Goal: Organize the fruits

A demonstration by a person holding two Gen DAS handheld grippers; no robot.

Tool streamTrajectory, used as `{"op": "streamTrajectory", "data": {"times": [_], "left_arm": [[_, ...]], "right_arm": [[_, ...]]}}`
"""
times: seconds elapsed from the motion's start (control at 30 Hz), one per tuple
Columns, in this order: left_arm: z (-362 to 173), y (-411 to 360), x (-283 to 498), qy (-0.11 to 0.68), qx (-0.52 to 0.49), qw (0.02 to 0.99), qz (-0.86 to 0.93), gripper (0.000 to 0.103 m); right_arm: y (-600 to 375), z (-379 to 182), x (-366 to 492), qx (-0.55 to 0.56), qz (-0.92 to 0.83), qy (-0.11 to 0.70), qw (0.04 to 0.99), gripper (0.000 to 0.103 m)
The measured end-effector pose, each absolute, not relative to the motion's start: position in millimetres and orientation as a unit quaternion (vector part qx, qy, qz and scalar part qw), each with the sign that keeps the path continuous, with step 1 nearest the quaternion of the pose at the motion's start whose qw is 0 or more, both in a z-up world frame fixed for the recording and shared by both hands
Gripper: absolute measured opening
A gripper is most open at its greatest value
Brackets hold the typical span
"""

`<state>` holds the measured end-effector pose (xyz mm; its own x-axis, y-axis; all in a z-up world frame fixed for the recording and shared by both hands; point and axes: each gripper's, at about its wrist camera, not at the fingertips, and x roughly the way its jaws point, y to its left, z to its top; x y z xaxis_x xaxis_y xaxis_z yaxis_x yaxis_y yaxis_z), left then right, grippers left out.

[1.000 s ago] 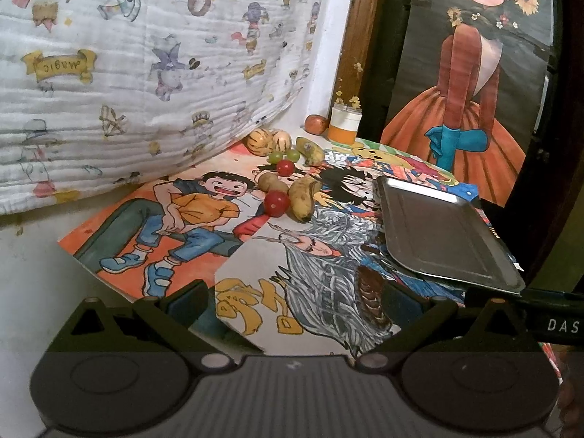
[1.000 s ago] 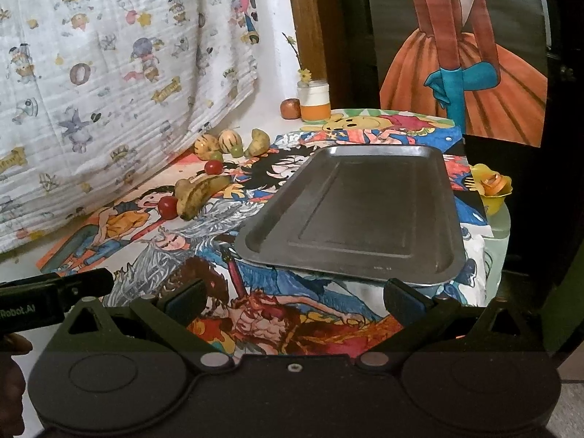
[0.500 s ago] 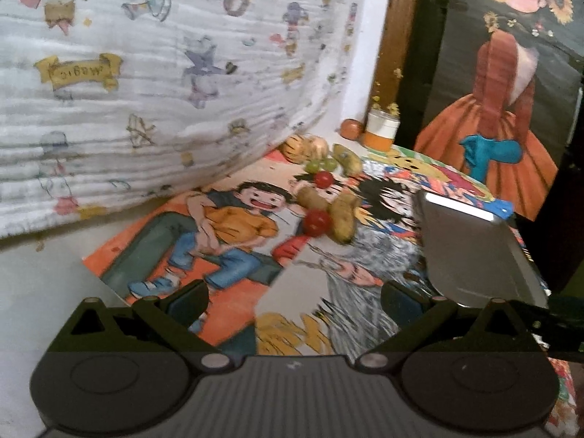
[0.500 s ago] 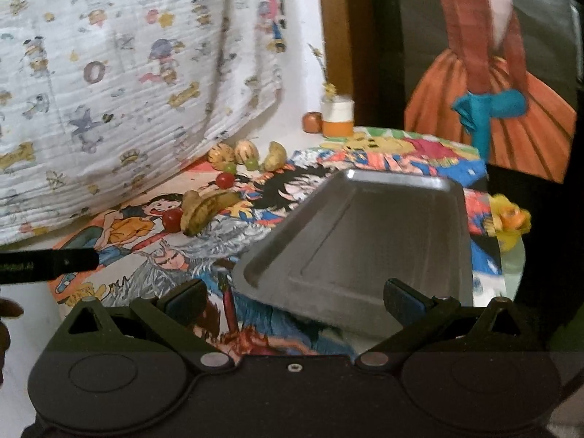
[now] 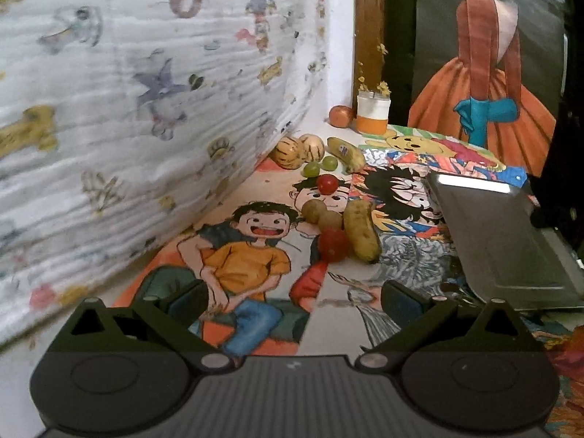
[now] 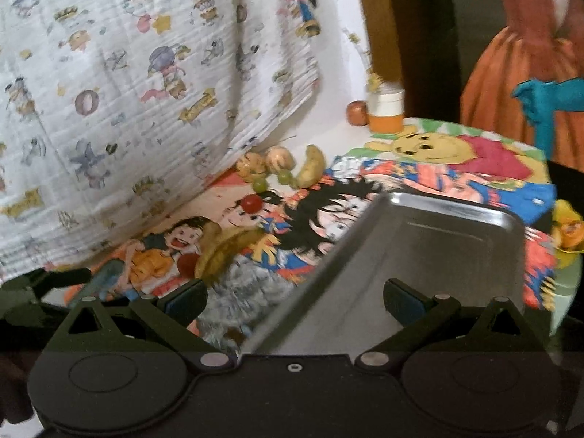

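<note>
I am seeing open cartoon-printed cloth (image 5: 255, 281) lying ahead of my left gripper (image 5: 292, 297), low in the frame, up to the near fruit: a red tomato (image 5: 333, 244) touching a banana (image 5: 361, 231). The hanging printed sheet (image 5: 127, 109) is closing off the frame's left side. The metal tray (image 5: 511, 241) is walling the right. Through my right gripper (image 6: 295, 297), the tray's bare floor (image 6: 419, 255) is lying open at centre, and the other gripper's body (image 6: 43, 284) is crowding the lower left.
</note>
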<state>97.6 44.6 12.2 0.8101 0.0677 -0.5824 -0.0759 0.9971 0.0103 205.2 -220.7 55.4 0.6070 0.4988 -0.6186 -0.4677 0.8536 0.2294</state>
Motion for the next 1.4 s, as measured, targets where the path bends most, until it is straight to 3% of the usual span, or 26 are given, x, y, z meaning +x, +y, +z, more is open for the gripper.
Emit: {"op": "streamTrajectory", "data": {"times": [0.37, 0.7, 0.97, 1.1, 1.4], "left_arm": [[0, 56, 145, 0.333, -0.018, 0.943, -0.004, 0.103], [-14, 59, 172, 0.346, -0.045, 0.936, -0.042, 0.082], [-21, 61, 180, 0.341, -0.063, 0.935, -0.073, 0.073], [-21, 61, 180, 0.335, -0.066, 0.935, -0.092, 0.063], [-20, 71, 180, 0.328, -0.085, 0.936, -0.092, 0.058]], "right_arm": [[-141, 53, 312, -0.069, 0.367, 0.379, 0.847, 0.102], [-88, 20, 364, -0.100, 0.394, 0.374, 0.833, 0.081], [-72, -8, 383, -0.102, 0.397, 0.385, 0.827, 0.062], [-67, -16, 387, -0.099, 0.405, 0.385, 0.823, 0.058], [-60, -23, 392, -0.101, 0.413, 0.388, 0.818, 0.049]]}}
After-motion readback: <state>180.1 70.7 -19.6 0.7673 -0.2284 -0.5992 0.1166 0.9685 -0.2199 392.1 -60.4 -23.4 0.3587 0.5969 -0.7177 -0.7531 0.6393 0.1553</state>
